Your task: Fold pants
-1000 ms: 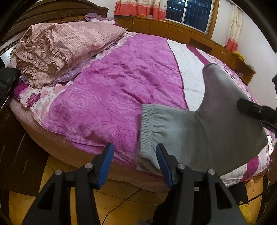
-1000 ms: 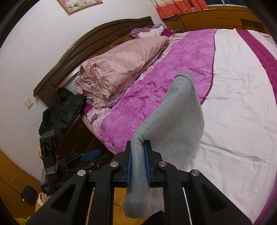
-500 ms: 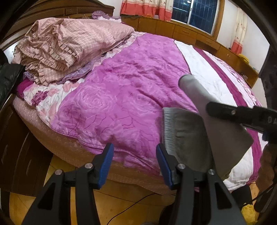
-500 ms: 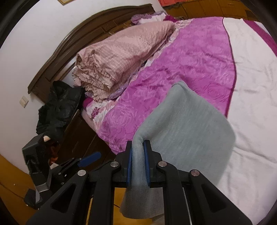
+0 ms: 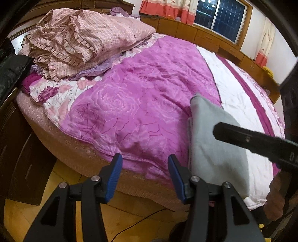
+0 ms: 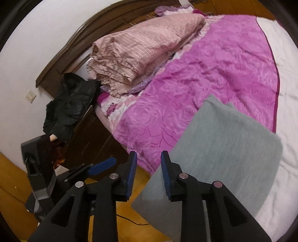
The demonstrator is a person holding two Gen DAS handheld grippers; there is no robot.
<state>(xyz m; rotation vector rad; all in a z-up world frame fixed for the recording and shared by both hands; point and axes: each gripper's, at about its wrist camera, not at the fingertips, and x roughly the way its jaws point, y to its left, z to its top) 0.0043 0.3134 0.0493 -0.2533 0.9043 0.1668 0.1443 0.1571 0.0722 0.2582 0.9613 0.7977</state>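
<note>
Right gripper [image 6: 149, 171] was partway apart and opening, nothing between its blue pads [image 6: 132, 173]; the grey pants [image 6: 223, 158] lay just to the right of its right finger, not pinched, though contact with the finger's outer side couldn't be judged. Left gripper [image 5: 145, 176] stood about half open, empty, with bare quilt and bed edge between the jaws; the pants [image 5: 212, 141] were just beside its right finger.

Pants: folded into a flat grey slab on the near edge of the bed, straddling the seam where the magenta rose-embossed quilt [image 5: 141, 104] met the white sheet panel [image 5: 234, 93], the near end overhanging the bed edge. In the left wrist view the black finger of the right gripper [image 5: 251, 137] crossed over the pants.

Away from the pants toward the headboard [image 6: 78, 46], a crumpled pink checked ruffled duvet [image 5: 80, 41] was piled. A black jacket [image 6: 70, 100] sat on the dark bedside cabinet beside that pile. Beyond the bed: wooden cabinets [image 5: 204, 35], a dark window [image 5: 219, 16], red-and-pink curtains [image 5: 167, 8]. Below the pants: yellow-brown wooden floor [image 5: 22, 210] with a black cable. A wall switch [image 6: 30, 95] sat left of the jacket.

White letters on the right gripper's finger were partly cut off, unreadable.
</note>
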